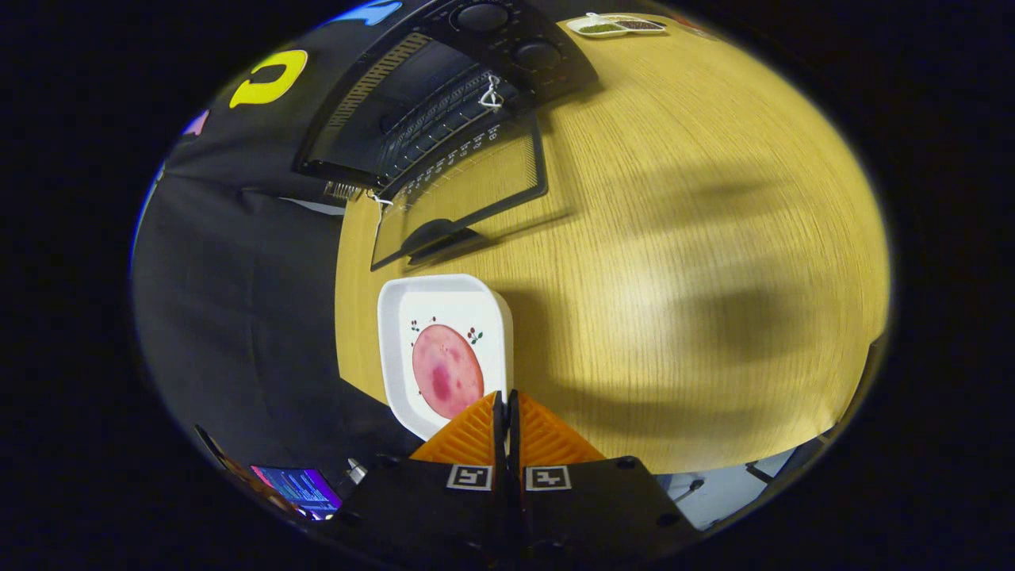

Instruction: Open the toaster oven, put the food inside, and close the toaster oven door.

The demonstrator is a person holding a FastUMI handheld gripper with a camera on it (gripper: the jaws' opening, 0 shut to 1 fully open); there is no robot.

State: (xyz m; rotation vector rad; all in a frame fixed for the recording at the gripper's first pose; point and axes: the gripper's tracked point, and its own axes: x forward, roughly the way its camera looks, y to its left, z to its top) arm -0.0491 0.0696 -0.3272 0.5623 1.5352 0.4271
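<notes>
Gripper view is showing the toaster oven point(444, 103) sitting with its glass door point(468, 194) hanging open on the desk point(674, 277), white dish point(444, 349) holding a ham slice point(446, 371) just ahead, tongs point(505, 400) pressing together on the dish's rim.

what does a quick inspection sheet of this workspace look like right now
surface: wooden table, shadows across it
job's things: toaster oven with its glass door swung down open onto the table; white plate holding a round pink slice of food, near the table edge, between the oven and the tool
clutter: small divided dish on the far side of the table, beside the oven
grippers: tool with fingers closed together, nothing seen between them, tips at the plate's near rim
cables: nothing seen
surroundings: black cloth wall; a lit screen low beside the tool
</notes>
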